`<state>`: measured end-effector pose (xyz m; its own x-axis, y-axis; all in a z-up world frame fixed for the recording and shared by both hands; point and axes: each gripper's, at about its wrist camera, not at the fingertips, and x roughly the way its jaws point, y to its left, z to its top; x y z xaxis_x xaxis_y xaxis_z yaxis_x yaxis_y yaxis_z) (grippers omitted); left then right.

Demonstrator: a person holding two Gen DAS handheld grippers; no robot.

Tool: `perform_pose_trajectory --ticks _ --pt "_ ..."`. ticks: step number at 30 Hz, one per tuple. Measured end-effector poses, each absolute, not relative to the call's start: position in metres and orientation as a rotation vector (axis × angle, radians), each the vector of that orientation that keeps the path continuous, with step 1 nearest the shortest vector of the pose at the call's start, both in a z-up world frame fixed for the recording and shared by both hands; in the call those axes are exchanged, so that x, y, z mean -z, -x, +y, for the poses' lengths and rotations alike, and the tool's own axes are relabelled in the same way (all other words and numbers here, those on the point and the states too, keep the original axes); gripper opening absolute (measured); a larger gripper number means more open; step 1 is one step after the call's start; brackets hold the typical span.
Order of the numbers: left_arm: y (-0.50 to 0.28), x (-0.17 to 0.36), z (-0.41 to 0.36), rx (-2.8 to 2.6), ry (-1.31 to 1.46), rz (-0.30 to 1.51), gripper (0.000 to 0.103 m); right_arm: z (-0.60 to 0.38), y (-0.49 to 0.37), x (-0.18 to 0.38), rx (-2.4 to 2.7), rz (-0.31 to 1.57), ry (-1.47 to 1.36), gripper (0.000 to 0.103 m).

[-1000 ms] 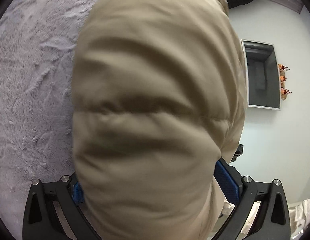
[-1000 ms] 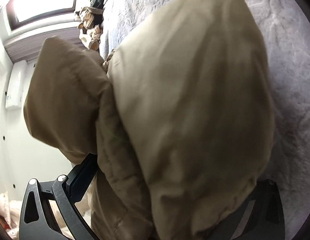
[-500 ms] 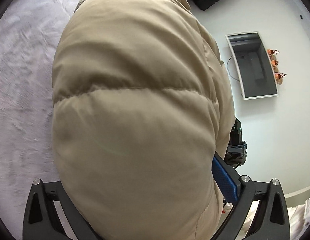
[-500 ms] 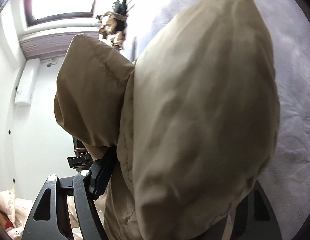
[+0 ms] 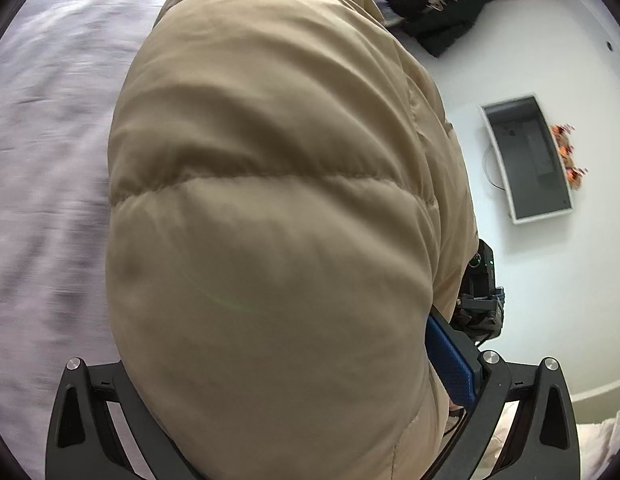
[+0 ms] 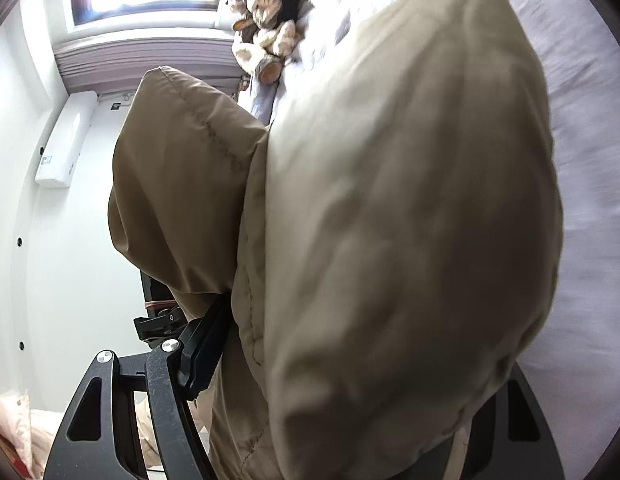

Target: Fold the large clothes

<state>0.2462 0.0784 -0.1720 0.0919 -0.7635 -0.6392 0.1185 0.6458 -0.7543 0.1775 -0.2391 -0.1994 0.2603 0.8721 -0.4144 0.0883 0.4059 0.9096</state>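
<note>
Both tools are clamped on the same tan puffer jacket (image 5: 269, 240), a bulky quilted garment that swells up out of the jaws and blocks most of what lies ahead of each camera. The left gripper (image 5: 293, 420) has the padding pinched between its fingers, the blue pad (image 5: 450, 364) of the right-hand finger pressed against the fabric; the right gripper (image 6: 350, 400) likewise bites a thick roll of it, with a loose flap hanging off to its left. Holding two separate spots looks meant to let the jacket be lifted and carried as one span, ready to be laid over for a fold. Beyond and below both tools spreads the pale lilac bedspread (image 5: 49, 160), the likely folding surface. Each gripper tilts forward and somewhat downward toward it. A plush toy (image 6: 265, 40) lies far ahead of the right gripper, well clear of the jacket
</note>
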Motion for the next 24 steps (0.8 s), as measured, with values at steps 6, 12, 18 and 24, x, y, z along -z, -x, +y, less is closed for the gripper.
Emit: perform_pose_trajectory --ticks 6,12,18,24 --pt "-0.261 0.224 0.144 0.609 0.664 1.373 0.102 -0.164 -0.197 0.251 -0.644 1.267 -1.073 0.076" --pt "-0.252 0.215 0.135 0.584 0.645 1.337 0.102 -0.157 -0.187 0.250 -0.546 1.310 -1.040 0.079" --pt "-0.249 0.174 0.166 0.487 0.598 1.198 0.102 -0.188 -0.155 0.187 -0.366 1.291 -0.836 0.079" --pt "-0.269 0.150 0.185 0.400 0.520 1.085 0.102 -0.199 -0.161 0.122 -0.397 1.122 -0.791 0.077"
